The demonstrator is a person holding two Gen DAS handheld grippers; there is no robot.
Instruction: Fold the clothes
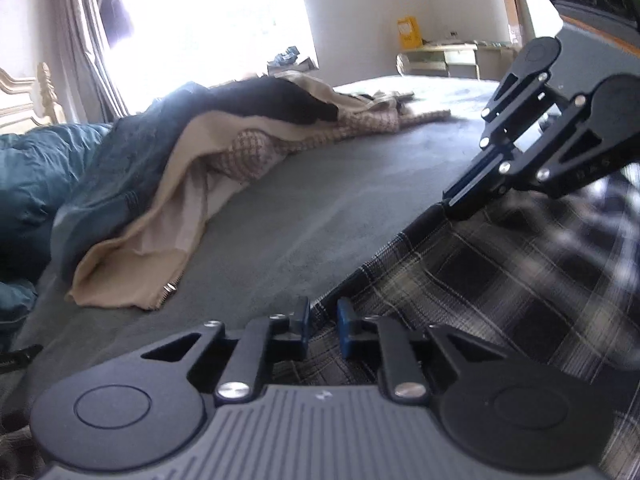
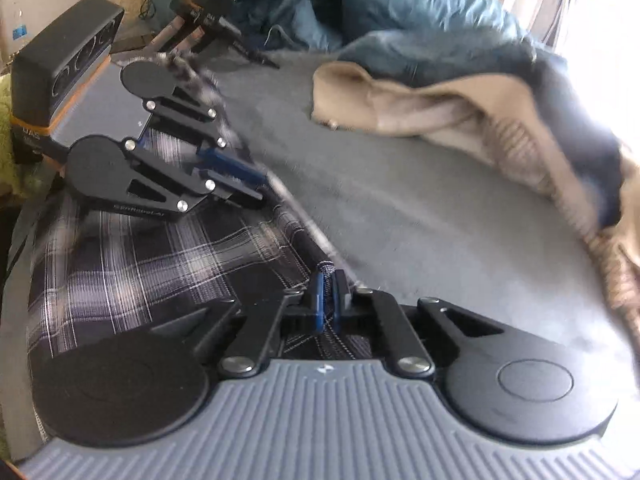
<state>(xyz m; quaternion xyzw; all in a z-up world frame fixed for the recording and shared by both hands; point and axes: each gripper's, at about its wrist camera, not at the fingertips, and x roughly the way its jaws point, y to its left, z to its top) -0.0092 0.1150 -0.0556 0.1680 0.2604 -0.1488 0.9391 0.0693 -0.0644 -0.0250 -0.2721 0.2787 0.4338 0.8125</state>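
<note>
Right gripper (image 2: 328, 296): tilted down, jaws pinched on the hem of the plaid shirt (image 2: 168, 264). Left gripper (image 1: 323, 320): tilted down, jaws narrow, clamping the same hem. Shirt lies on the bed (image 1: 304, 200); bare grey cover beyond its edge. Clothes pile (image 1: 224, 128) farther off.

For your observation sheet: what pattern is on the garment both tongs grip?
Dark plaid with pale lines on the garment, clearest in the right wrist view.
</note>
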